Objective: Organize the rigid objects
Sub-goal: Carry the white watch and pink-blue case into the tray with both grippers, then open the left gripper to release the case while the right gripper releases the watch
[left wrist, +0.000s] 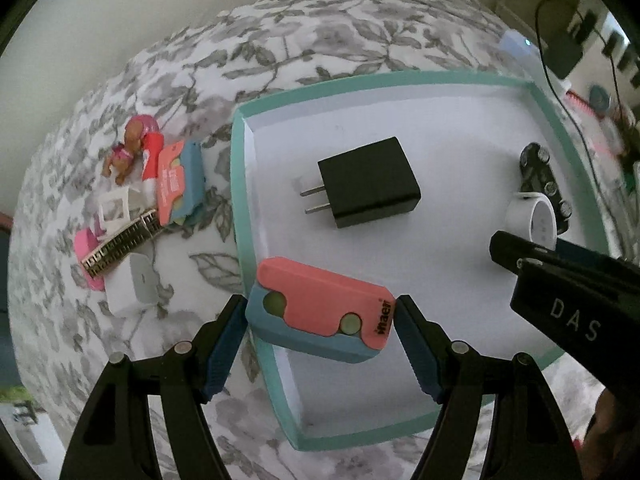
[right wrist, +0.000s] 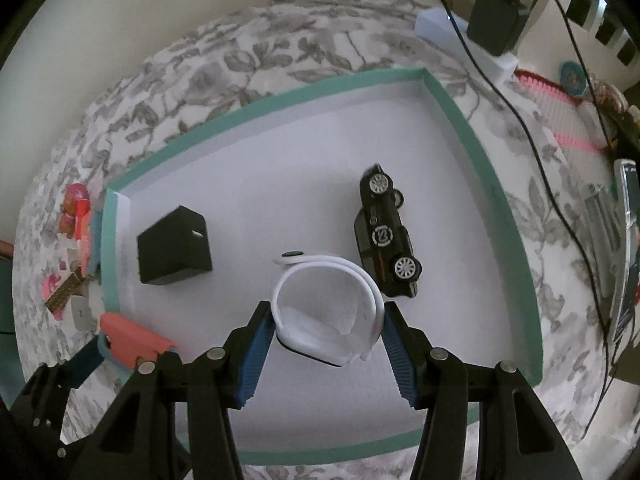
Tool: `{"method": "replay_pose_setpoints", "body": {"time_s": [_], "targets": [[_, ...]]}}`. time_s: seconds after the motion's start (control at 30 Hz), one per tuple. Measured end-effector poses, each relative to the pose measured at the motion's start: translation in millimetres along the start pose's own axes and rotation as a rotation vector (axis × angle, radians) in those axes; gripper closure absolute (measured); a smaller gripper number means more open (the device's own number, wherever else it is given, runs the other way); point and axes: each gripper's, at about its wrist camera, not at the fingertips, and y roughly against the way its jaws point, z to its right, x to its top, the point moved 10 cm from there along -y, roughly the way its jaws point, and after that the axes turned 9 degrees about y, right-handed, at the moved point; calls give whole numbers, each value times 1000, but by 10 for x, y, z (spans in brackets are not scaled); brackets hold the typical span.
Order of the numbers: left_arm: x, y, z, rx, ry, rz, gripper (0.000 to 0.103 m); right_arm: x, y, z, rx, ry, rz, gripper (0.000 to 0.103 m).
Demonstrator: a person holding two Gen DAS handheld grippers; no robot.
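Note:
My left gripper (left wrist: 320, 312) is shut on a pink and blue box (left wrist: 316, 300), pads on its two short ends, hanging over the left rim of the teal tray (left wrist: 240, 184). In the tray lie a black plug charger (left wrist: 368, 182) and a black toy car (right wrist: 386, 232). My right gripper (right wrist: 327, 316) is shut on a white band (right wrist: 328, 280), held low over the tray's white floor beside the car. The pink and blue box (right wrist: 134, 336) also shows at the tray's left edge in the right wrist view.
A pile lies left of the tray on the floral bedspread (left wrist: 320, 32): a toy dog (left wrist: 132, 148), a second pink and blue box (left wrist: 180, 184), a white frame (left wrist: 116, 208), a gold and black bar (left wrist: 120, 244), a white cube charger (left wrist: 134, 288). Cables and a phone (right wrist: 628, 248) lie to the right.

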Motion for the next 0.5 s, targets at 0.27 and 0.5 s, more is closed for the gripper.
{"method": "replay_pose_setpoints", "body": {"time_s": [0.27, 0.5], "targets": [[-17, -4, 105, -2, -50, 13, 27, -16, -94, -8, 3, 0, -28, 45], [-38, -38, 190, -5, -81, 5, 27, 4, -99, -21, 1, 1, -32, 45]]}}
